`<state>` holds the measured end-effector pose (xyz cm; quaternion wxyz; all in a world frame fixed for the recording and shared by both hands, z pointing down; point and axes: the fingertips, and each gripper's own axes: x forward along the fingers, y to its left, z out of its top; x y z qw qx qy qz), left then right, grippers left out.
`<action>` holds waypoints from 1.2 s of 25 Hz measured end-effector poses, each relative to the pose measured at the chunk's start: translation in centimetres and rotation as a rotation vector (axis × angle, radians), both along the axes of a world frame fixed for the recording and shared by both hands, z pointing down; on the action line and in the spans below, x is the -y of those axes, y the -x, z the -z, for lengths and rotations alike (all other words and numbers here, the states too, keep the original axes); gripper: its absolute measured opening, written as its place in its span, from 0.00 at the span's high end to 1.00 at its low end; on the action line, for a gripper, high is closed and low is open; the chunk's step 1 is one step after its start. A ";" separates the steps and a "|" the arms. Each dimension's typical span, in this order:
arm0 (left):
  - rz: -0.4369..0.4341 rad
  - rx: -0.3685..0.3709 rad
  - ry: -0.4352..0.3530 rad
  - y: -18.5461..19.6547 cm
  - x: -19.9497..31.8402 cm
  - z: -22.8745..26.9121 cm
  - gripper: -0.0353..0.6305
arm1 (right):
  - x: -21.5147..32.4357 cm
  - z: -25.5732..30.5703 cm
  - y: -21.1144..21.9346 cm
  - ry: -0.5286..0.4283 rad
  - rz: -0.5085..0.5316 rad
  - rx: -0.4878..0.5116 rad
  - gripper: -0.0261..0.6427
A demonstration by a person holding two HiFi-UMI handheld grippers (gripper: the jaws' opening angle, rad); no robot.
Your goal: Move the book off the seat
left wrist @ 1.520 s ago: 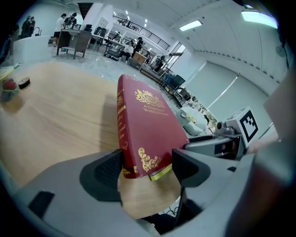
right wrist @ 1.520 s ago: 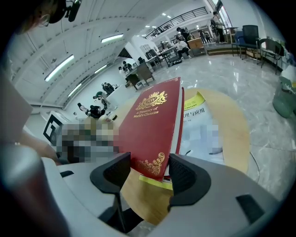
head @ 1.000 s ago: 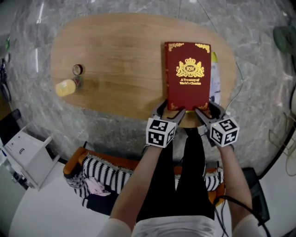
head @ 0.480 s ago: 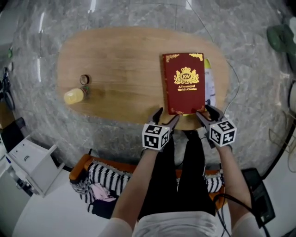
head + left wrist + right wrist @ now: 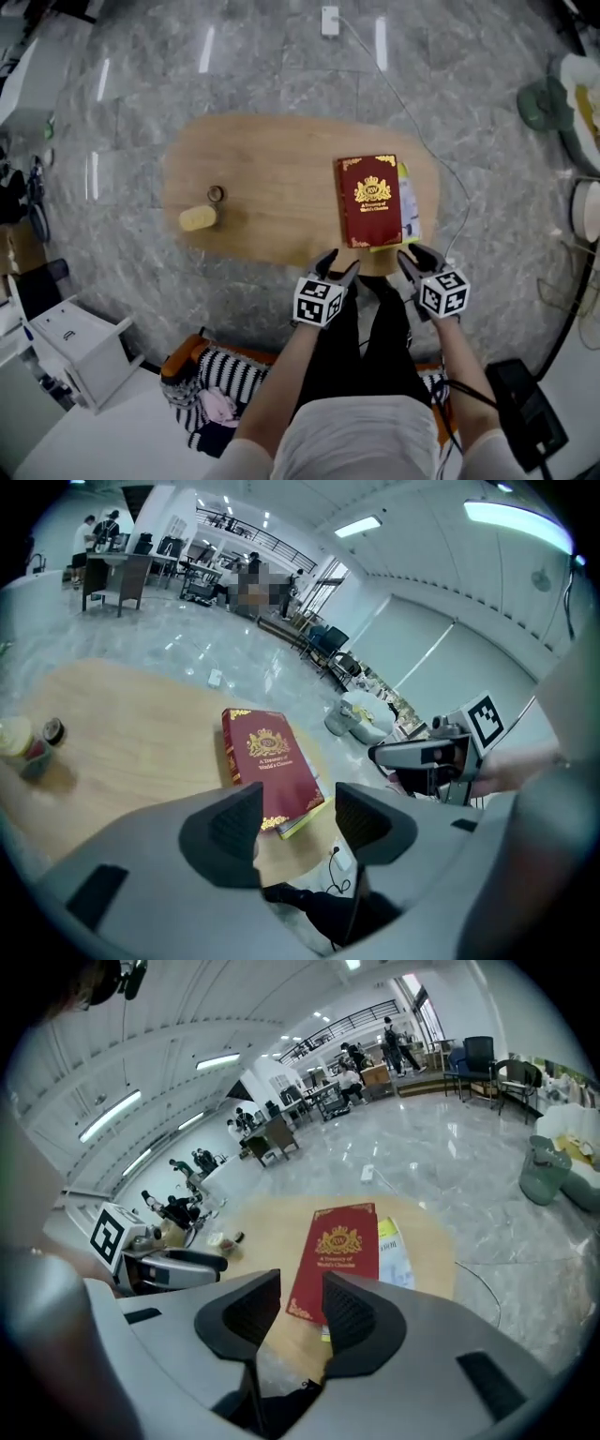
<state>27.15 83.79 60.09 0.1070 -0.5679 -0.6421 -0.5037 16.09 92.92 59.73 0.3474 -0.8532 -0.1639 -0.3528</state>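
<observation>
Your left gripper hung by the table's near edge. It was released, its jaws parted with nothing between them, though they had just been closing partway. Your right gripper, beside it toward the table's right end, was also released and empty. Its jaws stood closer together and had just been closing too.

The red book lay flat, cover up, near the table's right end, its lower end close to the near edge and clear of both grippers. It rested on a yellow-edged booklet that stuck out along its right side.

Toward the left end sat a yellowish jar with a small round object just beside it. Below your arms, the orange seat carried a striped cloth.
</observation>
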 end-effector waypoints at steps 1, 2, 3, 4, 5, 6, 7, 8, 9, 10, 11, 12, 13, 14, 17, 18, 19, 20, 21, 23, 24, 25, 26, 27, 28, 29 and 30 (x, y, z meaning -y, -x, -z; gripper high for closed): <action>-0.008 -0.007 0.012 -0.2 0.0 1.3 0.61 | -0.1 1.4 -0.1 0.005 -0.016 -0.012 0.74; -0.018 -0.015 0.024 -0.3 0.1 2.6 0.64 | -0.1 2.7 -0.3 0.009 -0.030 -0.025 0.77; -0.031 -0.024 0.036 -0.4 0.1 3.9 0.67 | -0.1 3.9 -0.4 0.011 -0.042 -0.039 0.79; -0.045 -0.033 0.048 -0.5 0.1 5.1 0.68 | 0.0 5.0 -0.4 0.013 -0.053 -0.054 0.80; -0.061 -0.041 0.061 -0.5 0.1 6.3 0.70 | 0.0 6.2 -0.5 0.013 -0.065 -0.067 0.82; -0.077 -0.048 0.073 -0.5 0.1 7.5 0.72 | 0.1 7.3 -0.4 0.014 -0.077 -0.080 0.83; -0.092 -0.056 0.085 -0.5 0.2 8.7 0.73 | 0.1 8.5 -0.3 0.015 -0.090 -0.092 0.84; -0.105 -0.064 0.096 -0.5 0.3 9.9 0.73 | 0.2 9.7 -0.2 0.014 -0.104 -0.104 0.85; -0.116 -0.070 0.104 -0.5 0.5 10.9 0.74 | 0.4 10.8 0.0 0.013 -0.118 -0.114 0.85; -0.124 -0.076 0.113 -0.5 0.6 11.9 0.74 | 0.6 11.9 0.1 0.012 -0.128 -0.124 0.86; -0.131 -0.084 0.122 -0.6 0.7 12.8 0.74 | 0.7 12.9 0.2 0.015 -0.135 -0.132 0.86; -0.137 -0.092 0.132 -0.8 0.7 13.6 0.75 | 0.8 13.7 0.3 0.020 -0.138 -0.138 0.86; -0.142 -0.099 0.142 -1.0 0.6 14.4 0.76 | 0.9 14.5 0.3 0.026 -0.138 -0.143 0.86; -0.144 -0.106 0.150 -1.1 0.6 15.2 0.77 | 1.0 15.2 0.5 0.032 -0.137 -0.147 0.87; -0.145 -0.122 0.152 -1.1 1.1 16.9 0.81 | 1.6 17.1 1.2 0.054 -0.140 -0.158 0.87; -0.148 -0.126 0.150 -0.9 1.4 17.5 0.85 | 1.9 17.8 1.5 0.067 -0.140 -0.158 0.87; -0.157 -0.131 0.153 -0.6 1.7 18.2 0.87 | 2.2 18.5 1.7 0.083 -0.135 -0.156 0.87; -0.167 -0.134 0.162 -0.2 2.1 18.9 0.88 | 2.6 19.3 1.9 0.102 -0.126 -0.155 0.87; -0.176 -0.136 0.175 0.1 2.4 19.6 0.89 | 2.8 20.0 2.1 0.125 -0.115 -0.154 0.87; -0.186 -0.142 0.206 0.6 2.6 21.1 0.92 | 3.0 21.4 2.2 0.168 -0.094 -0.152 0.87; -0.186 -0.147 0.219 0.7 2.7 21.7 0.93 | 3.0 22.1 2.3 0.187 -0.085 -0.150 0.87; -0.182 -0.151 0.229 0.8 2.8 22.3 0.94 | 3.0 22.7 2.4 0.205 -0.078 -0.150 0.87; -0.174 -0.154 0.237 0.9 2.9 22.8 0.94 | 2.9 23.3 2.6 0.222 -0.071 -0.152 0.87; -0.163 -0.156 0.242 0.9 3.0 23.3 0.94 | 2.8 23.9 2.8 0.237 -0.066 -0.156 0.87; -0.150 -0.157 0.247 1.0 3.1 23.9 0.94 | 2.7 24.6 3.0 0.248 -0.062 -0.160 0.87; -0.137 -0.159 0.252 1.0 3.2 24.5 0.94 | 2.6 25.4 3.1 0.258 -0.060 -0.167 0.87; -0.127 -0.162 0.257 1.2 3.3 25.0 0.94 | 2.4 26.1 3.4 0.265 -0.059 -0.177 0.87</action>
